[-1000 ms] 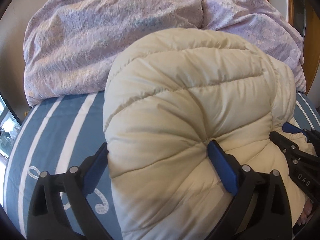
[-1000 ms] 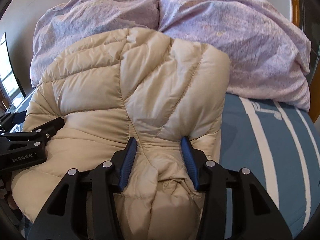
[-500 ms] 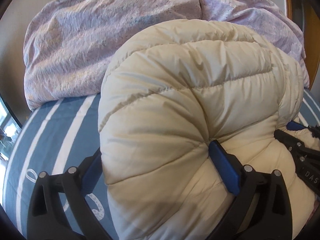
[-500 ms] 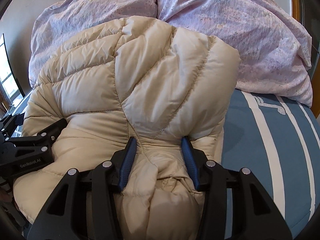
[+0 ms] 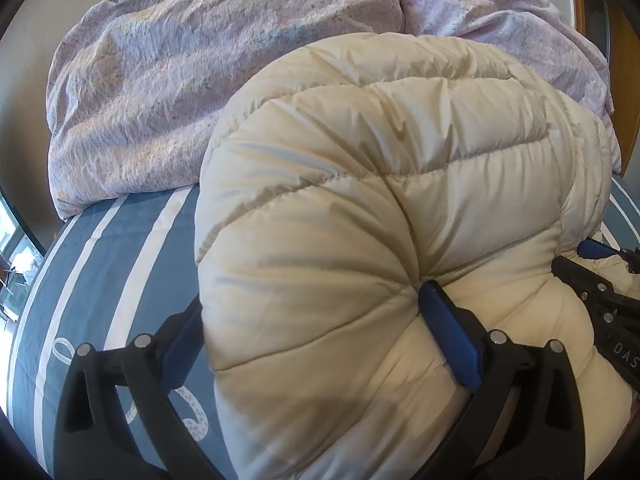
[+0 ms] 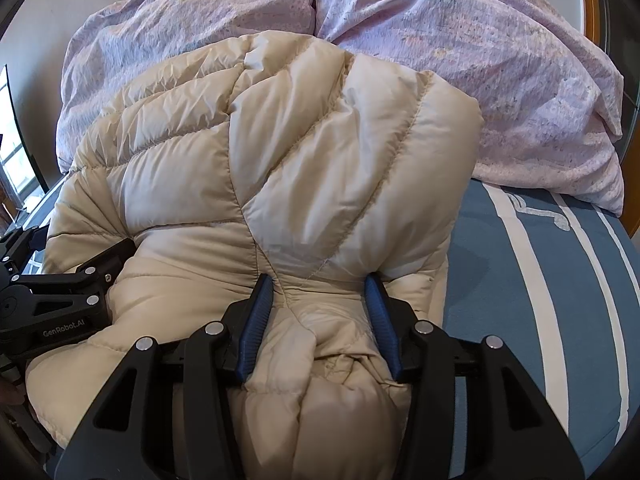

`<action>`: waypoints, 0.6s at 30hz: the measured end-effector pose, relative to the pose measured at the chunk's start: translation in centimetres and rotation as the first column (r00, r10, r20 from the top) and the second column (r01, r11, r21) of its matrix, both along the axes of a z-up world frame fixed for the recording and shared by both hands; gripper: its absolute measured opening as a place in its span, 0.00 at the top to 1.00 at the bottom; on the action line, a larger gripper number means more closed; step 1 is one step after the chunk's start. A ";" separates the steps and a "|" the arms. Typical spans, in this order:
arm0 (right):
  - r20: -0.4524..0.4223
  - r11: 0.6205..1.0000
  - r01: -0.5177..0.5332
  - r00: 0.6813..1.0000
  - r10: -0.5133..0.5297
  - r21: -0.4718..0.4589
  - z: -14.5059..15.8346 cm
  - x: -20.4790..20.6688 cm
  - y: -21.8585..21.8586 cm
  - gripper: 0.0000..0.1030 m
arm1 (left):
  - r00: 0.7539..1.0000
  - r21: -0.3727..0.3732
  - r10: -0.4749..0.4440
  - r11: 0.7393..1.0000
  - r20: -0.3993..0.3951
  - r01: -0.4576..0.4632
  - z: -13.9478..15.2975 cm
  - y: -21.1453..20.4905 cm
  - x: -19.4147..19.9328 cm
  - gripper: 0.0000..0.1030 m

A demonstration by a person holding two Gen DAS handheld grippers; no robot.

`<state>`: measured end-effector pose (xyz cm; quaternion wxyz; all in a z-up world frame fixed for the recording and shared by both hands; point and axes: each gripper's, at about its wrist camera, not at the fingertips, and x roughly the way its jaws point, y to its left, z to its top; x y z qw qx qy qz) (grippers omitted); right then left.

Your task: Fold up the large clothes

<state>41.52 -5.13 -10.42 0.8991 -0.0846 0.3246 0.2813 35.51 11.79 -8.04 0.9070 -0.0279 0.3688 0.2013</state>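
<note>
Both grippers clamp the cream jacket (image 5: 380, 208), which bulges over the blue striped bedsheet (image 5: 120, 248). Puffed fabric hides most of the left gripper's (image 5: 312, 320) near-side finger; the right gripper's (image 6: 320, 300) blue fingers (image 6: 256, 320) pinch a narrow fold. How the jacket's far edge lies against the sheet is hidden. Behind the jacket a lilac duvet (image 6: 500, 60) is heaped, touching it. Beside the jacket, each view catches the other gripper only partly.

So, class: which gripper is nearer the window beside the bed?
Left. The left gripper clamps the cream jacket on the side toward the window; the right gripper clamps its far side, beyond the left one.
</note>
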 end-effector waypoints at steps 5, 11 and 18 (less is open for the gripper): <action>0.006 1.000 -0.005 1.000 0.005 0.025 2.9 -0.6 -0.5 0.51 | 1.000 0.000 -0.001 1.000 -0.003 0.001 -0.1 0.1 0.1 0.02; 0.052 0.990 0.026 0.998 -0.034 0.137 7.4 0.7 -0.3 0.51 | 1.000 -0.002 -0.002 1.000 -0.002 0.002 -0.2 0.0 0.2 0.02; -0.030 0.988 0.128 0.992 -0.126 0.083 4.4 4.6 0.4 0.51 | 1.000 -0.022 -0.009 1.000 0.008 0.009 -0.2 0.2 0.1 0.02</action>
